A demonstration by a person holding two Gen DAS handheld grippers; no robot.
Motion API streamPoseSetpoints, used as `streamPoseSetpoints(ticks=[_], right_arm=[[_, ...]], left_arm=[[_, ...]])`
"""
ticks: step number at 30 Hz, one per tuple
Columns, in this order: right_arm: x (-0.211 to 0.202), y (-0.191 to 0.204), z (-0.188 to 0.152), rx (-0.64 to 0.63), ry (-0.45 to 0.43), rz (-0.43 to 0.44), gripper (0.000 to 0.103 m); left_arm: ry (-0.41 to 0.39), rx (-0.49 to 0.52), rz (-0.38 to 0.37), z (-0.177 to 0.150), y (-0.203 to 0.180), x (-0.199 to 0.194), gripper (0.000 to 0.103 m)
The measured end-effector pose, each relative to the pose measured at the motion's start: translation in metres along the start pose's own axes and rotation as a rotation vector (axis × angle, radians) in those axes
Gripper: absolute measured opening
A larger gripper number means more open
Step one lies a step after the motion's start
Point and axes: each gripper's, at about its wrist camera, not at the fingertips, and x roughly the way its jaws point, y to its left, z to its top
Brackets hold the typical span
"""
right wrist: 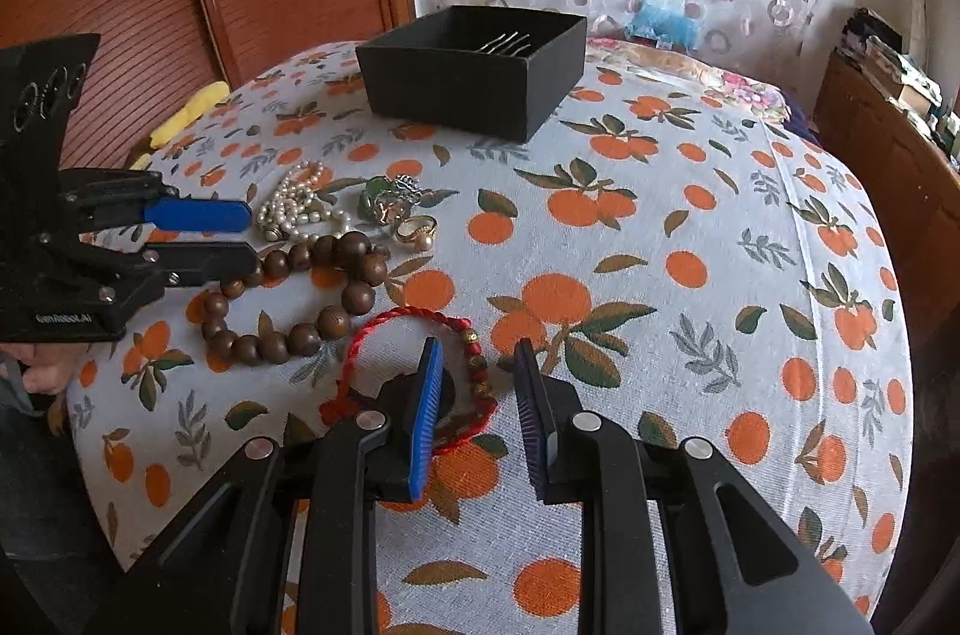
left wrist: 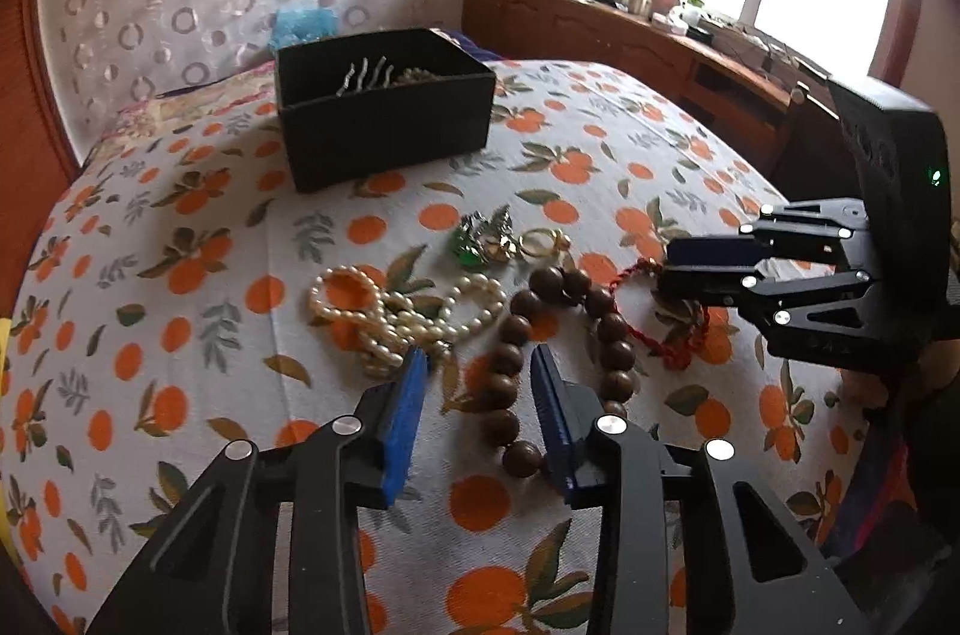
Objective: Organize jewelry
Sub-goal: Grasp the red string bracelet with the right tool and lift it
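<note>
A brown wooden bead bracelet [left wrist: 510,383] [right wrist: 300,293] lies on the orange-print cloth, with a pearl strand [left wrist: 408,311] [right wrist: 294,209], a green and silver brooch [left wrist: 483,236] [right wrist: 387,197], gold rings [left wrist: 540,242] [right wrist: 417,230] and a red cord bracelet [left wrist: 666,329] [right wrist: 414,371]. The black box [left wrist: 384,119] [right wrist: 474,71] behind holds a silver hair comb. My left gripper [left wrist: 477,365] [right wrist: 249,230] is open over the wooden beads. My right gripper [right wrist: 477,359] [left wrist: 663,269] is open, astride the red cord's right side.
The table [right wrist: 690,275] is round and drops off at the front and sides. A wooden cabinet [left wrist: 630,35] with clutter stands under the window to the right. A patterned curtain hangs behind. A yellow item [right wrist: 186,113] lies at the far left edge.
</note>
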Motion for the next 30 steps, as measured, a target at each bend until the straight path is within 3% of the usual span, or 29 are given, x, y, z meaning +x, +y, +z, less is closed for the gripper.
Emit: streamPoseSetpoints(ticks=[23,25,27,28,30], right_arm=[[0.000,0.001,-0.002,-0.009,0.000,-0.011,0.026],[-0.001,0.002,-0.002,-0.013,0.000,-0.016,0.026],[-0.001,0.003,-0.001,-0.019,0.000,-0.024,0.026],[0.000,0.004,-0.001,-0.025,0.000,-0.033,0.024],[0.000,0.005,-0.001,-0.034,0.002,-0.038,0.009]], left_arm=[[0.012,0.013,0.005,-0.006,-0.009,0.006,0.026],[0.014,0.018,0.005,-0.006,-0.010,0.007,0.013],[0.010,0.023,0.004,-0.006,-0.011,0.007,0.012],[0.006,0.023,0.004,-0.006,-0.011,0.007,0.012],[-0.008,0.015,0.008,-0.005,-0.009,0.004,0.012]])
